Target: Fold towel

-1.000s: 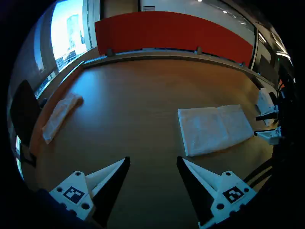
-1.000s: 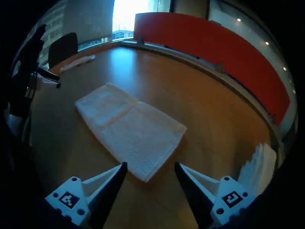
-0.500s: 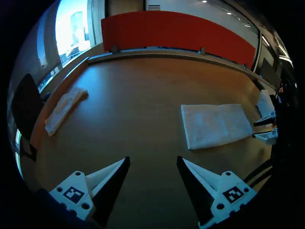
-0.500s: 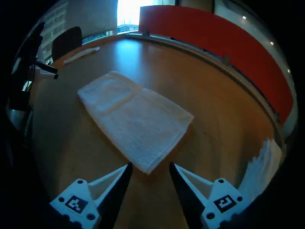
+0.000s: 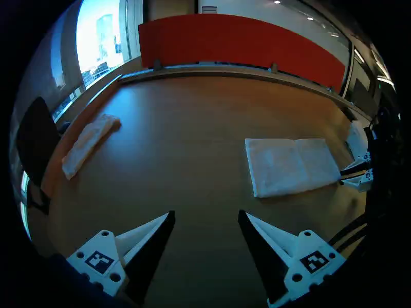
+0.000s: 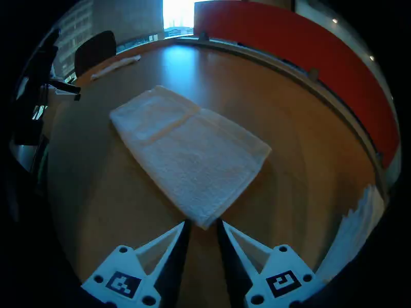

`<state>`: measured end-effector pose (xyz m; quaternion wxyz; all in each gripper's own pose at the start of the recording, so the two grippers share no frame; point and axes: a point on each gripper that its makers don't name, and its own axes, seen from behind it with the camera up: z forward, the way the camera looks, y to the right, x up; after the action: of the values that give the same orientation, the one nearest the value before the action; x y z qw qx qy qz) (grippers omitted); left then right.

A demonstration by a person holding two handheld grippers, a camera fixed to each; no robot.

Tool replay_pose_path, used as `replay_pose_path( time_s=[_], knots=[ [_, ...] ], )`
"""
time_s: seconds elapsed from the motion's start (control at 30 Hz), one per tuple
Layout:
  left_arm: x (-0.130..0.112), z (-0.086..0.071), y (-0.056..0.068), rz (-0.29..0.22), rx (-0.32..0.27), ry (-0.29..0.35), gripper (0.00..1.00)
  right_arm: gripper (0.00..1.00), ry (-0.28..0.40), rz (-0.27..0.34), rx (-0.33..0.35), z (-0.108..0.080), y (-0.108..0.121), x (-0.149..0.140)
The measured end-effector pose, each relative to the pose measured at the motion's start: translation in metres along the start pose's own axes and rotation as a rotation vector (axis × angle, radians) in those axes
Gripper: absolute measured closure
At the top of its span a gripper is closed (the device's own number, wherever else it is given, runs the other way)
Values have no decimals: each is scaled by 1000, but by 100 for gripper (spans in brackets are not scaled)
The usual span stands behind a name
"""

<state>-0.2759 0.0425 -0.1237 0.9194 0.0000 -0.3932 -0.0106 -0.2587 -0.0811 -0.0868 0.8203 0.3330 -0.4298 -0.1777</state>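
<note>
A white towel (image 6: 187, 151), folded into a long rectangle, lies flat on the wooden table (image 6: 298, 169). Its near corner pokes just between the fingertips of my right gripper (image 6: 202, 224), whose jaws are narrowed to a small gap and do not clamp the cloth. In the left gripper view the same towel (image 5: 290, 165) lies to the right, with the right gripper (image 5: 355, 173) at its far end. My left gripper (image 5: 205, 215) hovers open over bare table, well short of the towel. It appears again, held by a person, as the left gripper (image 6: 64, 88).
A second folded towel (image 5: 87, 143) lies near the table's left edge, also seen as the far towel (image 6: 115, 65). A pile of white cloths (image 6: 354, 231) sits at the right rim. A dark chair (image 5: 33, 149) stands beyond the edge. A red panel (image 5: 241, 41) backs the table.
My right gripper has moved forward to the towel's near corner and its jaws have narrowed markedly. The left gripper has barely shifted and stays open.
</note>
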Motion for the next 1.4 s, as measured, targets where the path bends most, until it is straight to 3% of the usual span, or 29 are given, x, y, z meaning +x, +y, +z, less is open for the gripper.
replay_pose_path(
  time_s=[0.1, 0.53, 0.87, 1.4],
  knots=[
    [-2, 0, 0, 0, 1, -3, 9, 63, -6, -1, 5, 0, 0, -2],
    [-4, 1, -3, 0, 5, -7, 9, 95, 5, 5, 10, 0, -3, -1],
    [-1, 1, -6, 0, 9, -5, 9, 95, 43, 2, -27, -15, 2, 20],
    [11, 3, -4, 8, 7, 11, 9, 95, 160, -82, -103, -62, 17, 93]
  ],
)
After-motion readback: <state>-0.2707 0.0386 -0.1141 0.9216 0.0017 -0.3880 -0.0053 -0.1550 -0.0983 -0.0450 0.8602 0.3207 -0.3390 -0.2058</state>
